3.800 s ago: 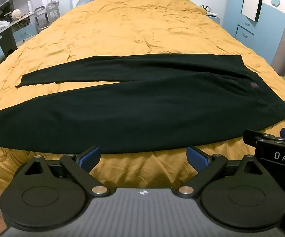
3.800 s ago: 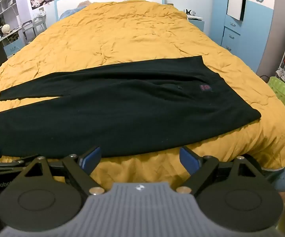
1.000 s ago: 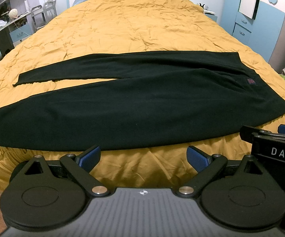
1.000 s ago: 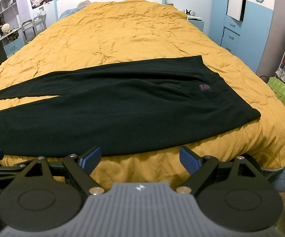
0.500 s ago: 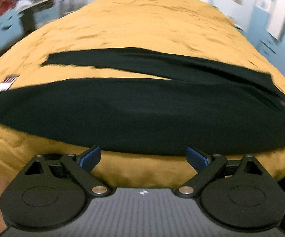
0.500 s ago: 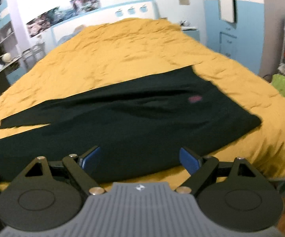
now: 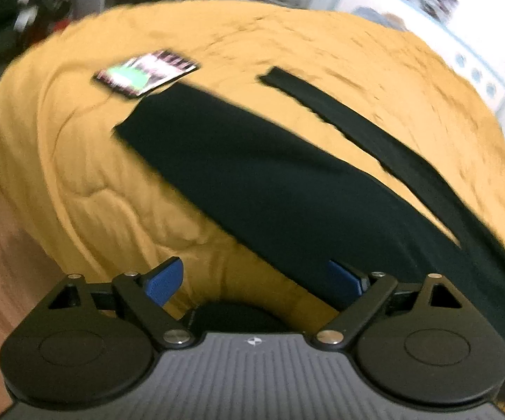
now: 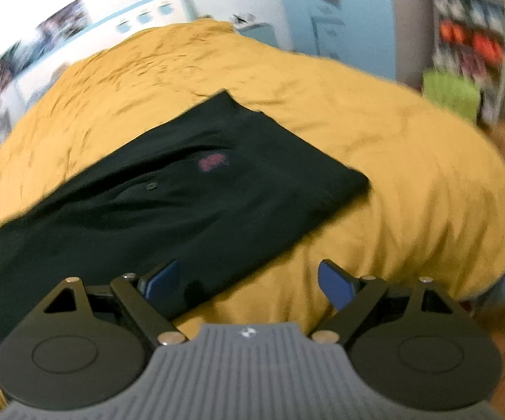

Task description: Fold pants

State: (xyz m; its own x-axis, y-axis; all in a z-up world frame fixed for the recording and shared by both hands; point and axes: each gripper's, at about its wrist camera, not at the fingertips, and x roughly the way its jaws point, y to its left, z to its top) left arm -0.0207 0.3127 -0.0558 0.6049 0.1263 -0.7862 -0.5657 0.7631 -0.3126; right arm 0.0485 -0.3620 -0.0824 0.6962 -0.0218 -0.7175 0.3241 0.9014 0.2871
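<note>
Black pants [image 7: 270, 182] lie flat on a yellow quilted bed [image 7: 77, 175], legs spread apart. In the left wrist view I see the near leg's cuff end and the thin far leg [image 7: 375, 140]. My left gripper [image 7: 252, 281] is open and empty, just short of the near leg's lower edge. In the right wrist view the waist end of the pants [image 8: 217, 182] shows, with a small pink label [image 8: 212, 161]. My right gripper [image 8: 249, 281] is open and empty over the pants' near edge close to the waist corner. Both views are motion-blurred.
A small printed card [image 7: 144, 73] lies on the quilt beside the near cuff. Wooden floor [image 7: 4, 262] lies below the bed edge. A green basket [image 8: 450, 92], a shoe rack [image 8: 476, 45] and blue cabinets [image 8: 340, 17] stand at the right.
Both grippers have swung apart: the left toward the cuff end, the right toward the waist end, both closer to the bed. Both stay open. The pants have not moved.
</note>
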